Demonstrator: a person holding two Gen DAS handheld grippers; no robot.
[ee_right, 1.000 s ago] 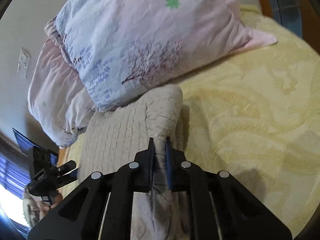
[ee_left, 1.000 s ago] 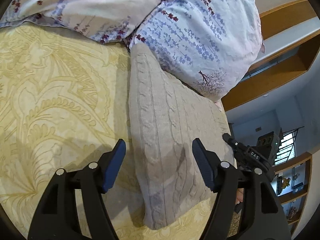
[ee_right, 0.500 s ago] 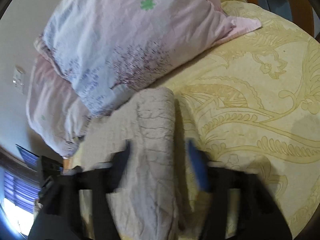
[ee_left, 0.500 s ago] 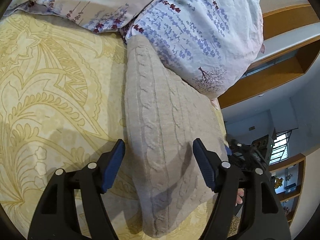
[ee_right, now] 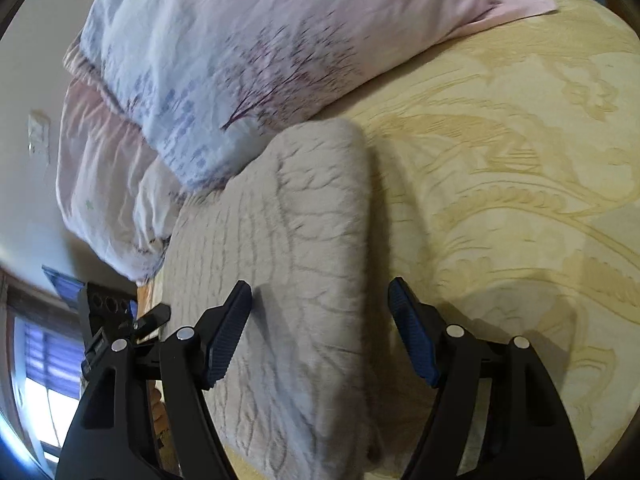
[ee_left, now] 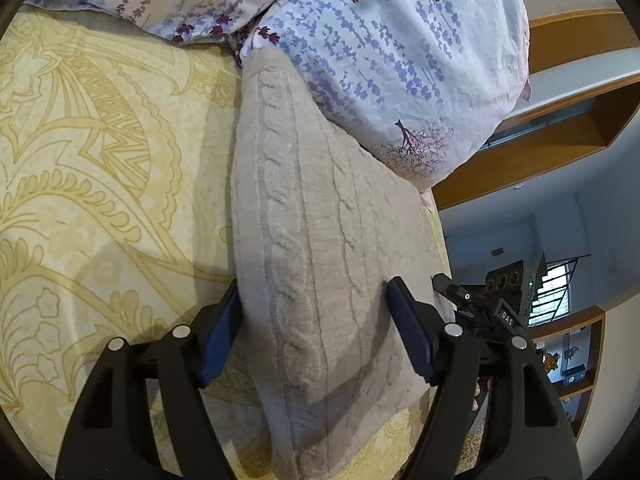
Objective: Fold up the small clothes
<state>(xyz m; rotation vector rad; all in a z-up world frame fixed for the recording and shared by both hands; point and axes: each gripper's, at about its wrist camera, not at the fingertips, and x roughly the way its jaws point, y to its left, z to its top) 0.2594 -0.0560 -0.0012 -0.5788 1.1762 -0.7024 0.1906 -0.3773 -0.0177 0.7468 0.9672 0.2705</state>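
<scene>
Lying folded on the bed (ee_left: 100,184), the beige cable-knit sweater (ee_left: 312,240) sits as a long bundle with its far end tucked against the floral pillow (ee_left: 400,60). Left gripper (ee_left: 312,320) is spread wide, nothing pinched; its left finger (ee_left: 222,332) sits right at the sweater's left folded edge, touching or just beside it, can't tell which, and the right finger (ee_left: 412,336) hangs over the sweater's right part, near the edge. So the sweater's near end fills the gap between those fingers but isn't squeezed. Right wrist view: right gripper (ee_right: 320,328) also spread wide, not gripping. Its left finger (ee_right: 226,336) is over the flat part of the sweater (ee_right: 288,240), the right finger (ee_right: 414,340) is past the thick rolled edge, over the yellow patterned bed (ee_right: 500,160). The rolled right edge of the sweater runs up between the two fingers; no pad is seen pressing on it. View is a bit blurred. Pillow (ee_right: 248,52) lies behind the sweater, overlapping its far left corner, a second pinkish pillow (ee_right: 104,176) stacked under it at left. Each gripper shows at the edge of the other's view, the left gripper (ee_right: 116,320) off the sweater's left side.
</scene>
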